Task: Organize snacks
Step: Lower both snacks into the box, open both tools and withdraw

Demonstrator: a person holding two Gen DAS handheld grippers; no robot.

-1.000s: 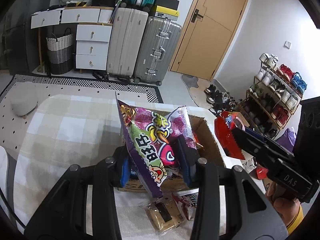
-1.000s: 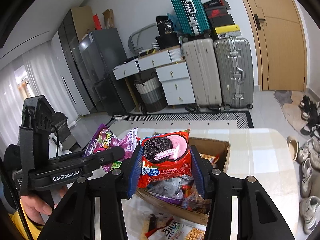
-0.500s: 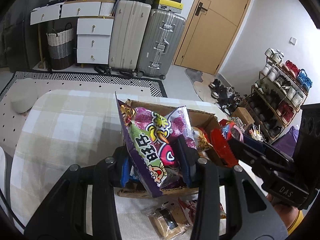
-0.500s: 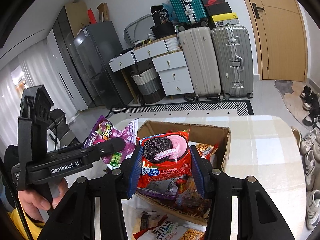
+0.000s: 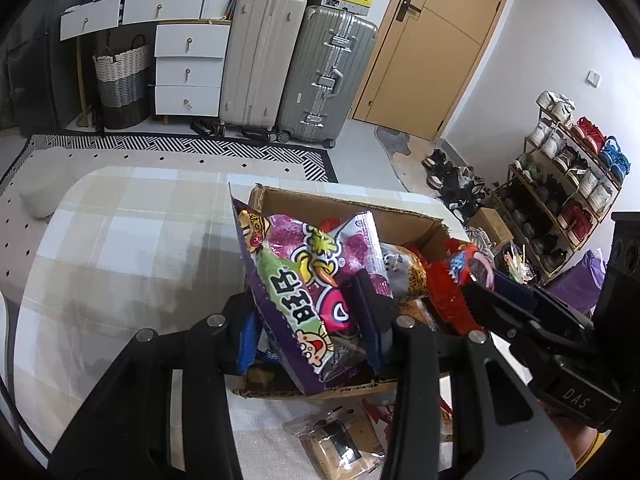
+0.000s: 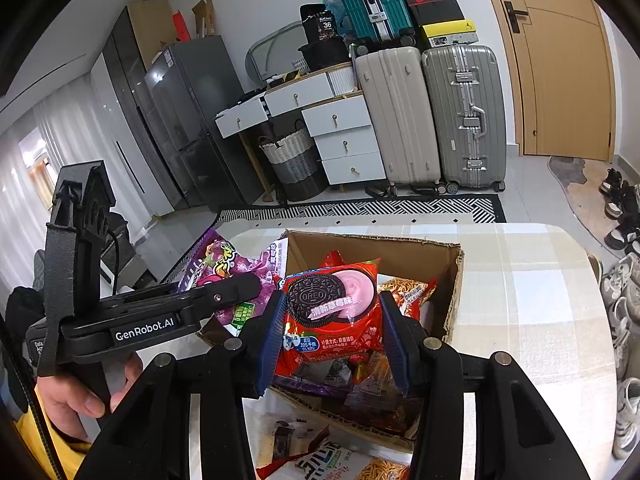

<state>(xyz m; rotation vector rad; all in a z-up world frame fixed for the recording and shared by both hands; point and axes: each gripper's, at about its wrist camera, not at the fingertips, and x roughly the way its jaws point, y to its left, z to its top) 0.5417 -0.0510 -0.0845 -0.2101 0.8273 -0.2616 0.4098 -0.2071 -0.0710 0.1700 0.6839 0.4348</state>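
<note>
My left gripper is shut on a purple snack bag and holds it over the left part of an open cardboard box. The same bag shows in the right wrist view. My right gripper is shut on a red Oreo pack and holds it over the box, just above the snacks inside. The Oreo pack also shows at the right in the left wrist view. Several snack packs lie in the box.
The box stands on a table with a checked cloth. Loose snack packs lie on the table in front of the box. Suitcases, drawers and a shoe rack stand beyond the table.
Both grippers have moved forward and down with their packs, from in front of the box to over it. Both grips are unchanged.
</note>
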